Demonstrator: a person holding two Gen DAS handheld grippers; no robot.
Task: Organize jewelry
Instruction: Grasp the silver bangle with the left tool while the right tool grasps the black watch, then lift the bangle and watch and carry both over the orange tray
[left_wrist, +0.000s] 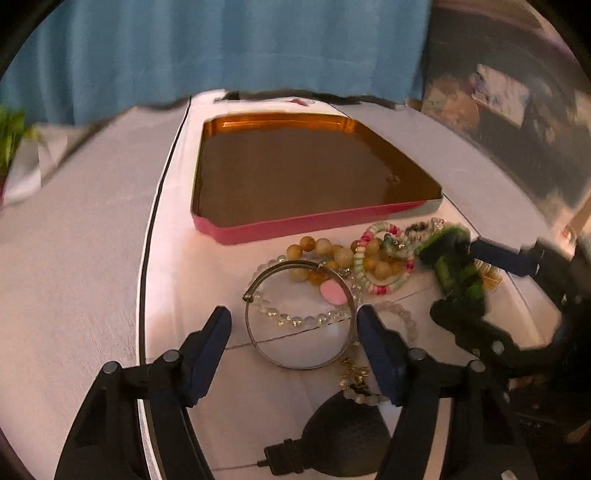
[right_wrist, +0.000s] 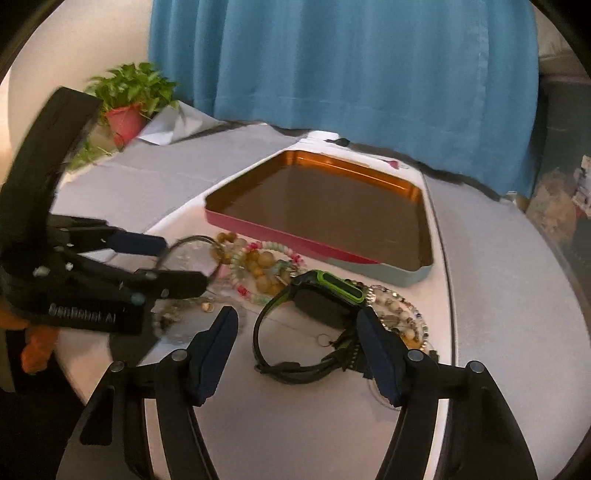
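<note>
Between each pair of jaws: one piece of jewelry, not yet gripped.

Left gripper stands released around the silver bangle, which lies flat, its ring spanning almost the whole gap and its right edge close to the right pad; whether they touch I cannot tell. Right gripper is likewise released around the black-and-green watch, strap loop toward 9 o'clock, face toward 1 o'clock, right pad just beside the strap. Beaded bracelets are heaped at 12 to 1 o'clock on the white surface. Beyond them at 12 o'clock sits the empty pink-walled tray, presumably the destination. Writing on the left gripper's body reads roughly "SenRobot AI", blurred.
</note>
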